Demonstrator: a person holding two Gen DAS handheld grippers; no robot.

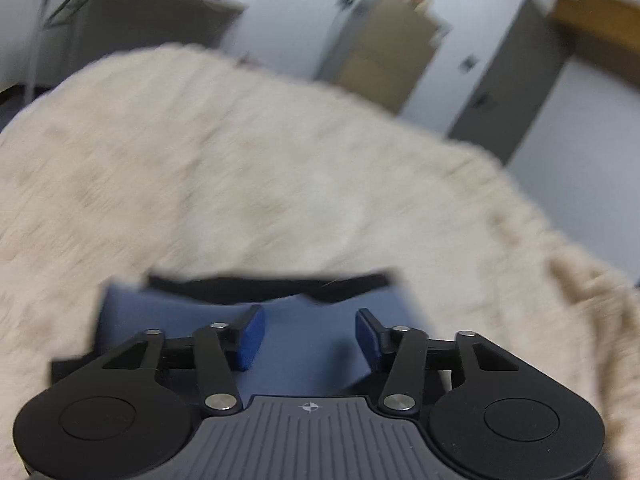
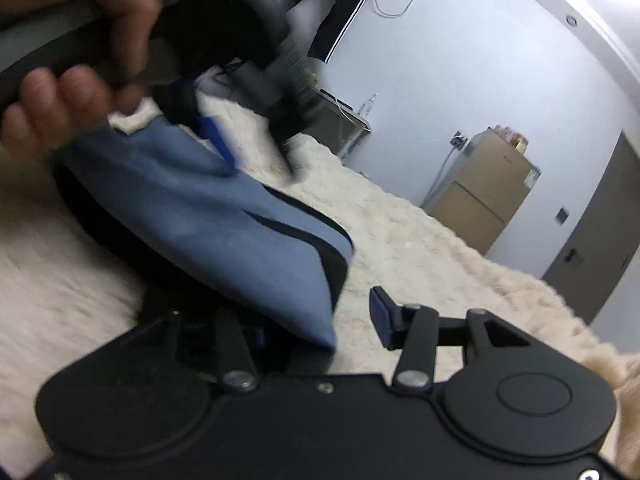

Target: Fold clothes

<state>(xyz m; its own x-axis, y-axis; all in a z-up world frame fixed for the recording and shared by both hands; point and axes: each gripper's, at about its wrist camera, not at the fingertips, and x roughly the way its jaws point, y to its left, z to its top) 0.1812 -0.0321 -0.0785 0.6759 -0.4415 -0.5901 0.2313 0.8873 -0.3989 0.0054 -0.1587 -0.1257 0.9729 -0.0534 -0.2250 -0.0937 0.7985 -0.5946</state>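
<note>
The soft blue cotton garment with black trim (image 2: 208, 216) lies on the cream shaggy blanket (image 1: 240, 160), its long axis running from the left tool (image 2: 256, 160) to the right tool (image 2: 320, 320). Limp and light, it is best pinched at corners. Both tools stand part-open, pads astride cloth, not pressing.

Left gripper (image 1: 310, 334) and right gripper (image 2: 316, 322) — jaws parted.

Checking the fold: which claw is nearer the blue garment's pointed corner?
Right. The blue garment has its corner lying between the right claw's open jaws. The left claw, also open, is at the garment's far end, away from that corner.
</note>
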